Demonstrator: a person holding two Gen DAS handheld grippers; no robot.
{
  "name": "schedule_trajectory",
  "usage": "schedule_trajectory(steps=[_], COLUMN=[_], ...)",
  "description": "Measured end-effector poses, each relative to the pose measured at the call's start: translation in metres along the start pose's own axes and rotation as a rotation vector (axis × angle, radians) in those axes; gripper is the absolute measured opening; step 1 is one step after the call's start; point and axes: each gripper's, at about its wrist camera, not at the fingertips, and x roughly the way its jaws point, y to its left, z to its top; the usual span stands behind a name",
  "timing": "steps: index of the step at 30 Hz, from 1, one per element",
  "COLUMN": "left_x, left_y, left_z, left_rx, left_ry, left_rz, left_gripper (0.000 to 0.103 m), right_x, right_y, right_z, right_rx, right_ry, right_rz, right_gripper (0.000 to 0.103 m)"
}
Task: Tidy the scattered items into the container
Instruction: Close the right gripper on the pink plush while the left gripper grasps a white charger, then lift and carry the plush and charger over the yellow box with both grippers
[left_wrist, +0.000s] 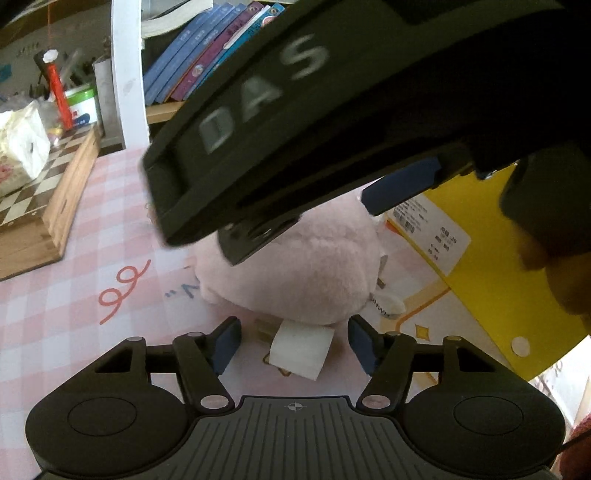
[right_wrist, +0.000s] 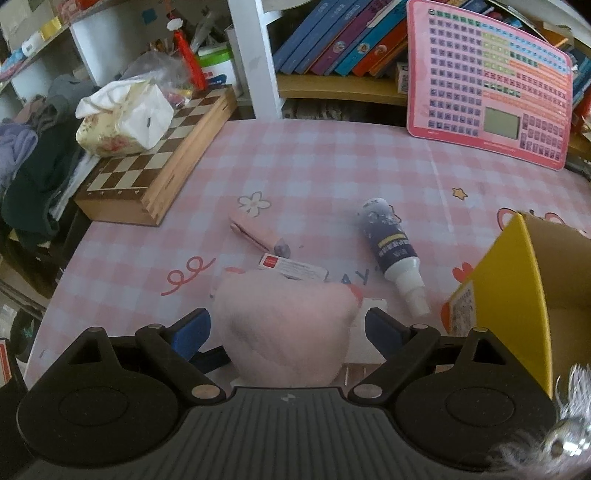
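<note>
Right fingers (right_wrist: 207, 328) spread around pink plush (right_wrist: 284, 332), left fingers (left_wrist: 227, 343) open; spray bottle (right_wrist: 393, 251) only in right view.

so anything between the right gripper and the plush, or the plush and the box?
Nothing visible. The plush sits between the open right gripper's fingers. The yellow box stands open to its right; only the spray bottle lies nearby, farther back.

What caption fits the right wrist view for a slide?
Right tongs open around the pink plush, beside the yellow box.
</note>
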Motion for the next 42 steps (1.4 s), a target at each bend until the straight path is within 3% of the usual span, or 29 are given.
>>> schedule_trajectory(steps=[3,8,12,14,19,42], left_x=[0.000,-0.002,-0.004,-0.006,-0.015,-0.098], left_y=[-0.001,-0.001,-0.002,-0.001,0.003,0.029], left_z=[-0.001,-0.003,-0.006,-0.006,-0.002,-0.017], left_rx=[-0.002,0.003,0.002,-0.007,-0.056,-0.190], left_ry=[-0.002,-0.006,-0.004,0.003,0.020,-0.047], left_rz=[0.001,0.009,0.012,0.008,-0.012,-0.026], left_gripper=[0.062,0.044,0.044,0.044,0.044,0.044], right_x=[0.007,0.018,0.026,0.026,0.018,-0.065], right_y=[0.005,0.008,0.004,0.002,0.001,0.001], right_z=[0.001,-0.001,-0.002,-0.003,-0.003,-0.018], right_rx=[-0.028,-0.058,-0.044,-0.034,-0.035,0.066], right_ry=[0.013,0.033,0.065,0.070,0.053,-0.106], right_rz=[-0.005,-0.022,-0.015,0.013,0.033,0.081], right_gripper=[0.091,0.091,0.087,0.075,0.065,0.065])
